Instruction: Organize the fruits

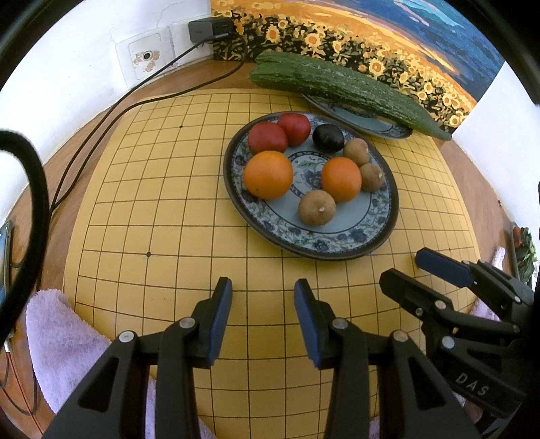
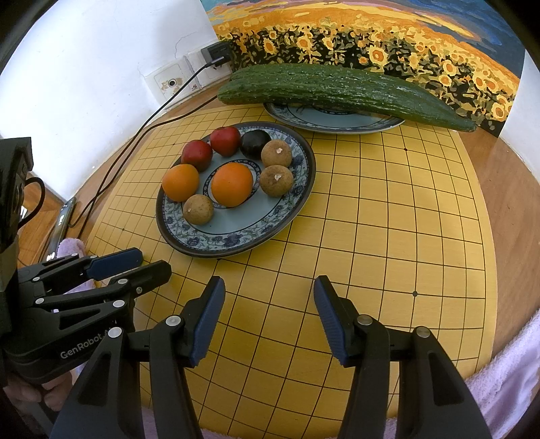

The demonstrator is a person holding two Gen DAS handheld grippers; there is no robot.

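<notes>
Both the left gripper (image 1: 263,290) and right gripper (image 2: 269,287) hover spread and empty over the Go board's (image 2: 371,236) near edge, while oranges (image 2: 232,184), red and brown fruits share a patterned plate (image 2: 236,241) and cucumbers (image 2: 337,89) rest on the plate behind, apparently sorted apart.

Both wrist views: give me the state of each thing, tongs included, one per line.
Left tongs: open, empty, above the board.
Right tongs: open, empty, above the board.
Near plate: holds eight fruits.
Oranges: two, on the near plate.
Red fruits: two, touching, at its far edge.
Dark fruit: on the plate, beside the red ones.
Brown fruits: three, on the plate.
Far plate: under the gourds.
Gourds: two, overhanging the far plate.
Charger: plugged in.
</notes>
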